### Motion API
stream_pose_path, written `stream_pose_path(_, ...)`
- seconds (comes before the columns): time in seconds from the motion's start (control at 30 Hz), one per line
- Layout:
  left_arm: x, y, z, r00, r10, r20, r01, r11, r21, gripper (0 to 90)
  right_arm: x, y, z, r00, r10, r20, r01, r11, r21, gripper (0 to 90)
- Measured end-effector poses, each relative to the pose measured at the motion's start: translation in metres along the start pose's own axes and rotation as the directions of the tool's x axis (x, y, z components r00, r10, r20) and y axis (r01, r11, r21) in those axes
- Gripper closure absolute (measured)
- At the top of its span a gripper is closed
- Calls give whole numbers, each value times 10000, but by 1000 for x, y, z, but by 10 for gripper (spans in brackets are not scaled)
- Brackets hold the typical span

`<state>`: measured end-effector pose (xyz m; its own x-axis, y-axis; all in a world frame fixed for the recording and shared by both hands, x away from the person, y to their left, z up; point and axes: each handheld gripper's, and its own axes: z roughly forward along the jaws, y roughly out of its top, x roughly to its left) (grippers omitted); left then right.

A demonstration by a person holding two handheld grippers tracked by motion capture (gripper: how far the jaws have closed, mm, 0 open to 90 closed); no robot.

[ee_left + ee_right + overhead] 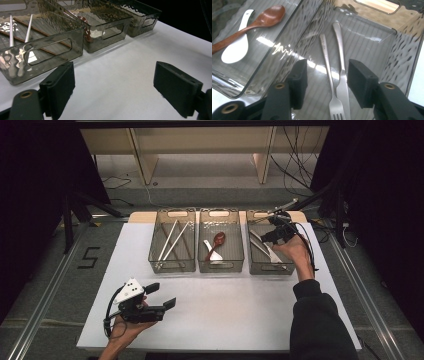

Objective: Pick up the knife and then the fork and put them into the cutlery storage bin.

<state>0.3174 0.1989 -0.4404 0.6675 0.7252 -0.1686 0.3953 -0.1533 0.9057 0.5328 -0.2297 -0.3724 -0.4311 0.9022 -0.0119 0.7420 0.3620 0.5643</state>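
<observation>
Closest to the camera, on the left, the left gripper (pixel 160 296) rests low over the white table (pixel 225 310), well in front of the middle bin. Its black jaws stand wide apart with nothing between them.

Three see-through grey plastic bins sit in a row at the far side of the table. The middle bin (pixel 221 265) holds a dark red wooden spoon (pixel 217 241) lying across a white soup spoon (pixel 212 252). Left of the middle bin, touching it, is the left bin (pixel 172 266) with thin white chopsticks (pixel 170 240) and brown wooden chopsticks (pixel 42 32) inside.

Right of the middle bin is the right bin (pixel 270 269). The right gripper (pixel 327 77) hangs over it, pointing down. Its jaws are partly open and hold nothing. A shiny metal fork (pixel 331 85) and a second piece of shiny metal cutlery (pixel 341 75) lie flat on the floor of the right bin, side by side, below the gap between the jaws. The pads do not touch them.
</observation>
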Motion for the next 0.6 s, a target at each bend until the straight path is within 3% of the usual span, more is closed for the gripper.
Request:
stream_pose_path(0.27,0,0,0,10000,6,1,-6,10000,-2,169,1,-6,-8,9988,310,-375,-329,9982,-497,380)
stream_pose_path(0.6,0,0,0,10000,-18,11,18,10000,5,169,7,-15,-16,9966,339,-757,-422,9929,-1108,308)
